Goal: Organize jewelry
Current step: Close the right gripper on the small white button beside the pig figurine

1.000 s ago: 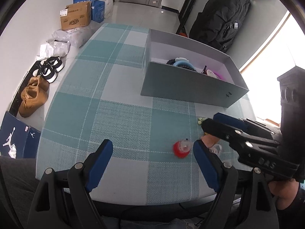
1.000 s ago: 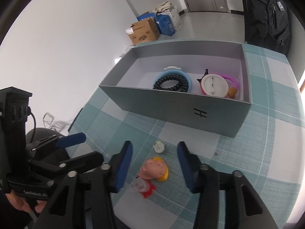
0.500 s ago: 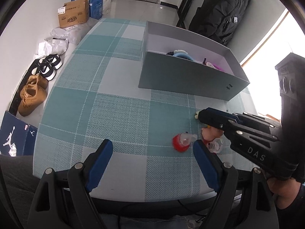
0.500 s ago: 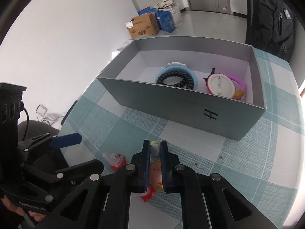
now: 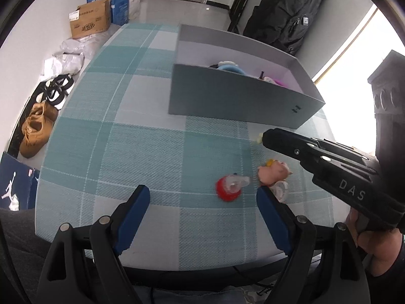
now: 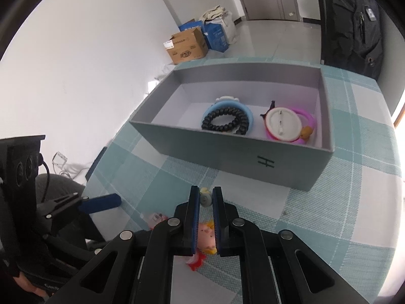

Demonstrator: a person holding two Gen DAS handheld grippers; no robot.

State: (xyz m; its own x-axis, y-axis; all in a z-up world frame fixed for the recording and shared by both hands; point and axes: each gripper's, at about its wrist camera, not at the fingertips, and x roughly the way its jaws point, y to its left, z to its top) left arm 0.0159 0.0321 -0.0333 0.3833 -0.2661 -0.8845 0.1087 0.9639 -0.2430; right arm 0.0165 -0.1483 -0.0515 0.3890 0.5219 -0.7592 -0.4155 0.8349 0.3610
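My right gripper point(image 6: 205, 195) is shut on a small white and yellow charm point(image 6: 205, 198), pinched at its fingertips in front of the grey box point(image 6: 227, 152). In the left wrist view that gripper point(image 5: 264, 138) reaches in from the right with the charm point(image 5: 258, 138) at its tip. A pink pig figure point(image 5: 273, 173) and a red clip point(image 5: 227, 188) lie on the checked cloth just ahead of my left gripper point(image 5: 202, 202), which stands open with nothing between its fingers. The box holds a blue ring with a black coil band point(image 6: 225, 120) and a white badge on a pink ring point(image 6: 283, 126).
The checked tablecloth point(image 5: 126, 139) covers the table, whose near edge runs under my left gripper. Shoes point(image 5: 38, 126), cardboard boxes point(image 5: 89, 22) and bags sit on the floor to the left. A black backpack point(image 5: 286, 10) leans behind the box.
My right gripper's jaws have gone from open around the pig and charm to shut on the small charm. The left gripper has stayed open and almost still.
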